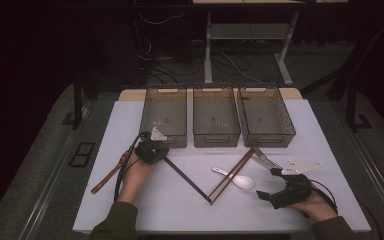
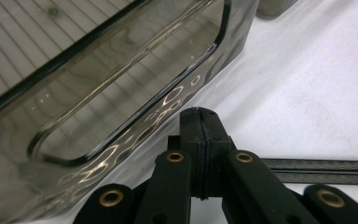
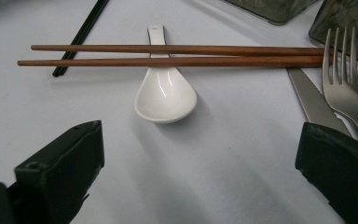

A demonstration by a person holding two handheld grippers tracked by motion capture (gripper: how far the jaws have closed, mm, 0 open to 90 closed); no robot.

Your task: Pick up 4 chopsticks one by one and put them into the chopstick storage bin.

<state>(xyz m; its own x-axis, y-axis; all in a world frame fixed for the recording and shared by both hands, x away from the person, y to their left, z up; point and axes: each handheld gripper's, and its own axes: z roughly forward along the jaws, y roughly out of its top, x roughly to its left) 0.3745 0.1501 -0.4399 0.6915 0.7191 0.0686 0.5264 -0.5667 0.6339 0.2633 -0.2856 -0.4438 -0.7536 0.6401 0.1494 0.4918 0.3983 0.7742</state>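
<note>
Three smoky see-through bins stand in a row at the far side of the white table (image 1: 130, 200): the left bin (image 1: 165, 116), the middle bin (image 1: 216, 116) and the right bin (image 1: 266, 117); no cutlery can be made out in any of them, and a few pale specks on their floors are too small to name. On the table lie one white soup spoon (image 1: 235, 177), one pair of brown chopsticks (image 1: 232, 173) laid across the spoon's handle, one pair of black chopsticks (image 1: 185, 174), one fork (image 3: 342, 84), one knife (image 3: 314, 105) beside it, and one more brown piece (image 1: 109, 176) by the person's left forearm, too thin to identify. The left gripper (image 1: 152, 150) rests just in front of the left bin with its jaws pressed together on nothing, the black chopsticks lying on the cloth just beyond them. The right gripper (image 1: 272, 186) stands near the front right with its jaws spread wide and empty; the spoon lies ahead between them and well apart, and the fork and knife run under its right jaw, their handles hidden. In the high view the fork and knife blur into one grey shape.
</note>
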